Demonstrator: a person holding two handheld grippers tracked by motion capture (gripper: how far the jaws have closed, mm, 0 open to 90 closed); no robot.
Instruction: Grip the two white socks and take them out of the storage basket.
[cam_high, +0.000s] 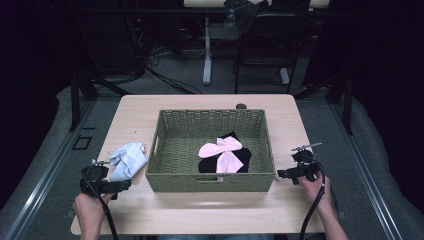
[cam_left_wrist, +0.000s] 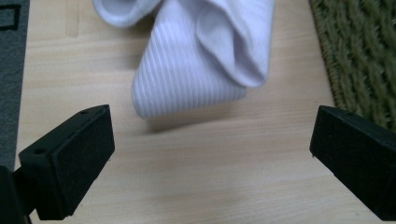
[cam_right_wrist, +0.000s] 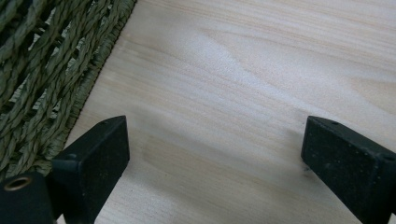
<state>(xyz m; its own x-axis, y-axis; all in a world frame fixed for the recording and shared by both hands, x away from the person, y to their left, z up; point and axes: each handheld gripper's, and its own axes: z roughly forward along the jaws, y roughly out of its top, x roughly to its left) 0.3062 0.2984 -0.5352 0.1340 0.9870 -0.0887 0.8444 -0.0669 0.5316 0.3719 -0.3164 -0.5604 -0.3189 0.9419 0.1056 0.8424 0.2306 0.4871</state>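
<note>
1. The white sock (cam_left_wrist: 201, 60) is lying on the desk (cam_high: 210, 210), left of the basket (cam_high: 210, 182) and just ahead of the left gripper (cam_left_wrist: 205, 154).
2. Its fingers (cam_left_wrist: 70, 158) are standing wide apart, empty.
3. The sock's long axis is running away from the fingers, slanting toward the basket.
4. The left gripper is far nearer; the right gripper (cam_right_wrist: 215, 168), fingers apart, is idling beyond the basket.
5. The high view is showing pink and black socks (cam_high: 225, 152) inside.

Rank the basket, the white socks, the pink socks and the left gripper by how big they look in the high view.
1. Woven basket
2. White socks
3. Pink socks and left gripper: too alike to rank.
</note>
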